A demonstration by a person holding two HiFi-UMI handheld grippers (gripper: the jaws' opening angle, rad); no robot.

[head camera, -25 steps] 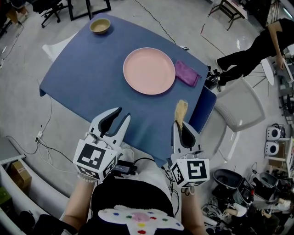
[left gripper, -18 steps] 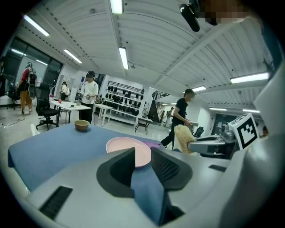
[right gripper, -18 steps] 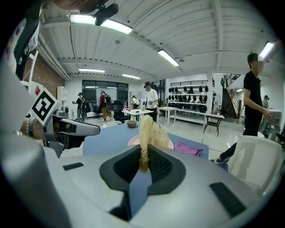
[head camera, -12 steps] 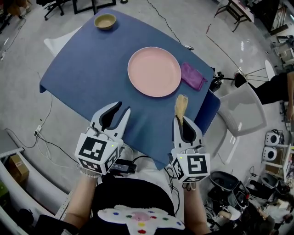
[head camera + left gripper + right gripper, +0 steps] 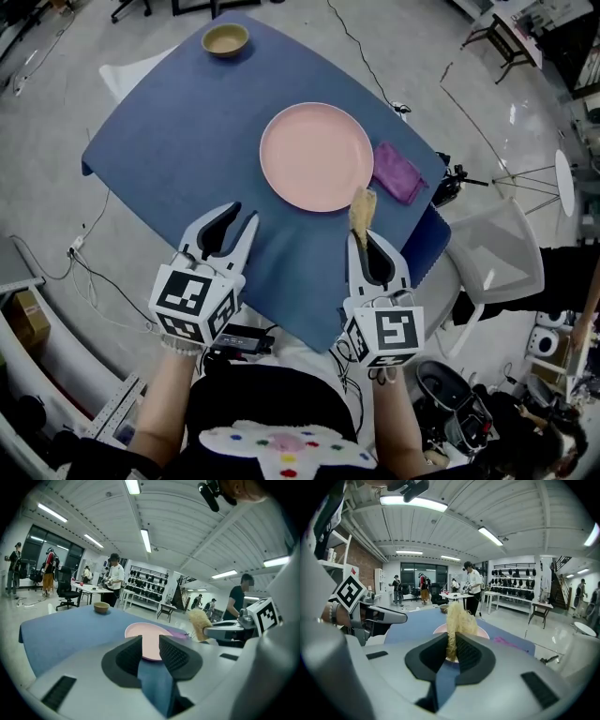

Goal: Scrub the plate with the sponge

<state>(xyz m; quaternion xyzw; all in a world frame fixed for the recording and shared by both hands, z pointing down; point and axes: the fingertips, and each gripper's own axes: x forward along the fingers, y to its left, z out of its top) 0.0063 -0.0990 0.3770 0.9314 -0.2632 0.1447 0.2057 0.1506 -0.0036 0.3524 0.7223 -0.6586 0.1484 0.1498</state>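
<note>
A round pink plate (image 5: 316, 157) lies on the blue table (image 5: 187, 131), right of centre. My right gripper (image 5: 360, 232) is shut on a tan loofah sponge (image 5: 361, 212), held upright just short of the plate's near right rim. In the right gripper view the sponge (image 5: 457, 620) stands up between the jaws, with the plate (image 5: 484, 633) behind it. My left gripper (image 5: 240, 222) is open and empty over the near part of the table, left of the plate. The left gripper view shows the plate (image 5: 148, 639) through the gap and the sponge (image 5: 200, 624) at right.
A purple cloth (image 5: 398, 172) lies right of the plate near the table edge. A small tan bowl (image 5: 226, 39) sits at the far corner. A white chair (image 5: 497, 253) stands off the right side. People stand and walk among desks in the background.
Both grippers have moved forward toward the plate; the sponge tip now nearly reaches the plate's near right rim. The jaws keep the same states.
</note>
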